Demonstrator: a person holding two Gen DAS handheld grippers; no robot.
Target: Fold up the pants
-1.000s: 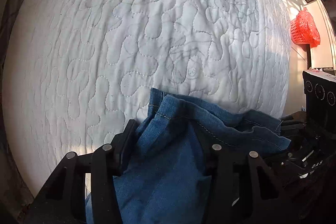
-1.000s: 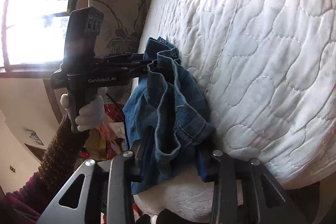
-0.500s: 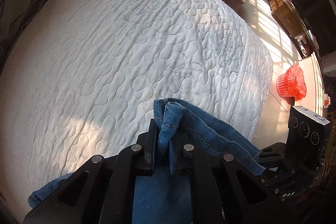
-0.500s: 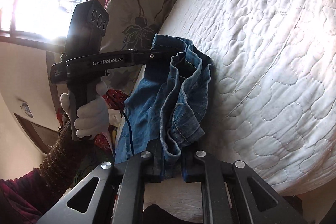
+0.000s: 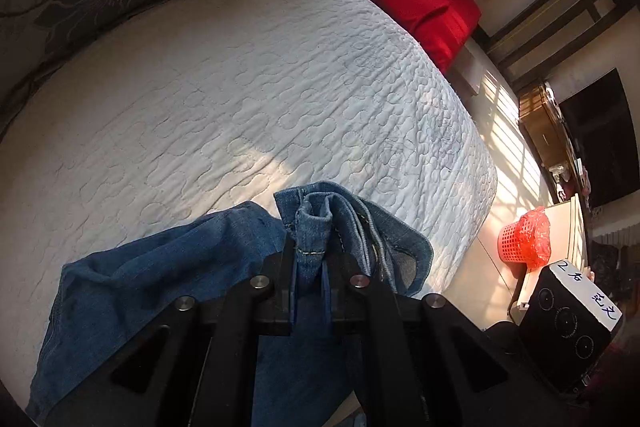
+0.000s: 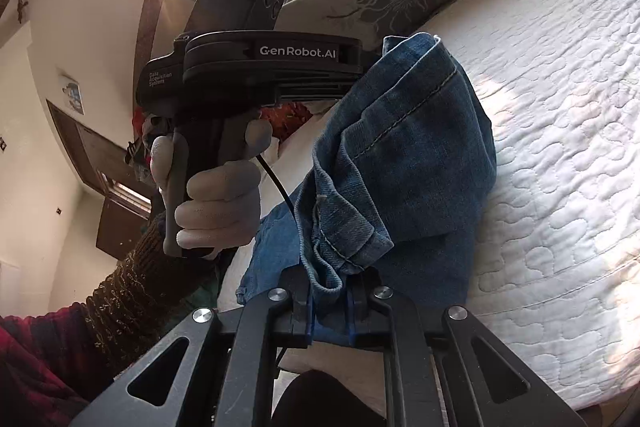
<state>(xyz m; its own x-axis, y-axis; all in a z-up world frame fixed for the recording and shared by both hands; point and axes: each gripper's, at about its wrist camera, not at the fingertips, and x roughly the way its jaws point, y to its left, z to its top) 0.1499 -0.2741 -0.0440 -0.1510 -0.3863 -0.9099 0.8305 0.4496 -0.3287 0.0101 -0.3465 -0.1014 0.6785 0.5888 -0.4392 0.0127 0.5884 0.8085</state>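
Both grippers are clenched on bunched denim: the left gripper (image 5: 310,263) pinches a hemmed edge of the pants (image 5: 160,275), and the right gripper (image 6: 328,301) grips another edge, the cloth slung between them over the near edge of the bed (image 5: 248,99). To fold cleanly, I'd spread both hands apart until the edge is taut. Which end each holds is hidden in folds.

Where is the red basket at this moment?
In the left wrist view, the red basket stands on the floor at the right, beyond the corner of the white quilted bed.
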